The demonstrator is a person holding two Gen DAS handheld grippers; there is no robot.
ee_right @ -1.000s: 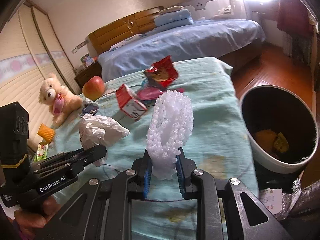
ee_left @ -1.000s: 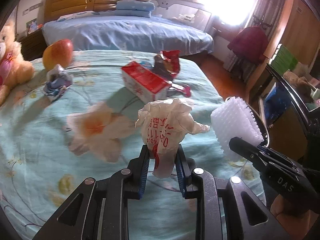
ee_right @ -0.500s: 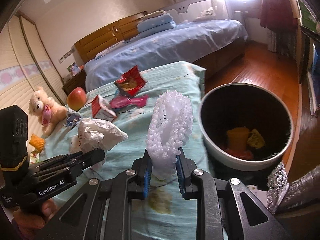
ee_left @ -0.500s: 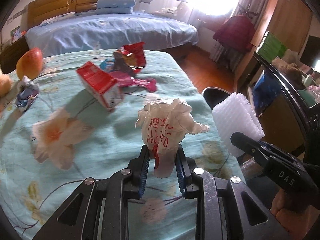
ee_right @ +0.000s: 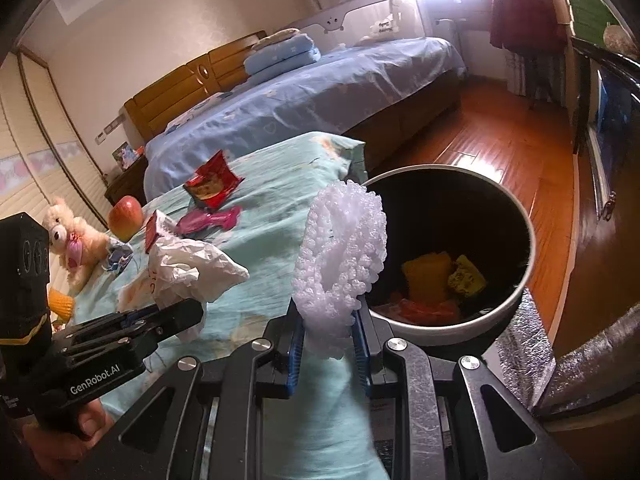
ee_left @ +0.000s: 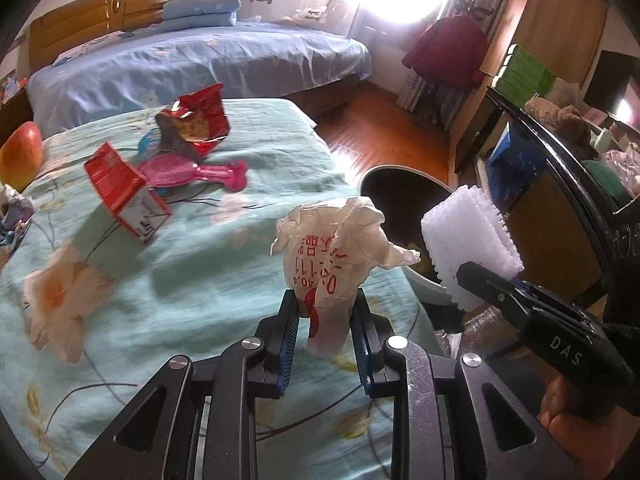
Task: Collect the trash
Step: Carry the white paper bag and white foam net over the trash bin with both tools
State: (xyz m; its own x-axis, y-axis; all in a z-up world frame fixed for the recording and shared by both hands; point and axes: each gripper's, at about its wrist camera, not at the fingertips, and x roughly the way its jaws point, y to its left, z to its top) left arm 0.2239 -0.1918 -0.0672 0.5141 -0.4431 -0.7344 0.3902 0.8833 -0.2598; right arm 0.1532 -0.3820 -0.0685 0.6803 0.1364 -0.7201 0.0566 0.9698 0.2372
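Both clamped, left gripper on crumpled bag, right gripper on foam net; may miss bin if released early.

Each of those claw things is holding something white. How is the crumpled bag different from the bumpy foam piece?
The bag is thin, creased plastic with red print; the foam is plain white, thick and knobbly. The bag is in the left gripper above the bedspread; the foam, in the right gripper, is closer to the bin. Both are pinched between closed jaws.
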